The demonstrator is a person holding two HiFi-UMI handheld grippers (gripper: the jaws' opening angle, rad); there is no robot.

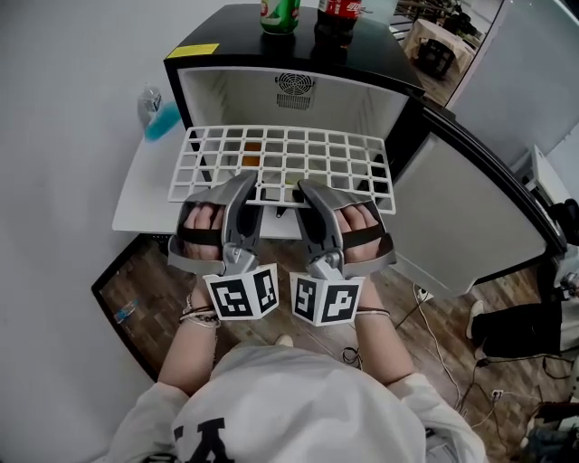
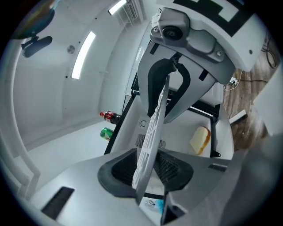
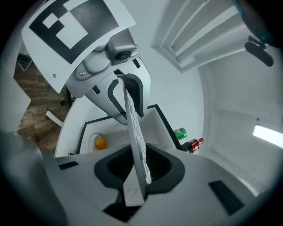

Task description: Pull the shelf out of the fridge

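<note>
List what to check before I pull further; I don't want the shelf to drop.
1. Fridge door swung clear: ok.
2. Right gripper jaws closed on shelf: ok.
3. Left gripper pinching the shelf between its jaws: cannot tell.
4. Shelf's rear edge out of the fridge: cannot tell.
5. Green bottle and cola bottle upright on fridge top: ok.

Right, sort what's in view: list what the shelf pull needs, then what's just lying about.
In the job: shelf, fridge, left claw with the shelf between its jaws, right claw gripping it.
Lying about: green bottle and cola bottle on the fridge top, blue-tinted bottle beside it.
</note>
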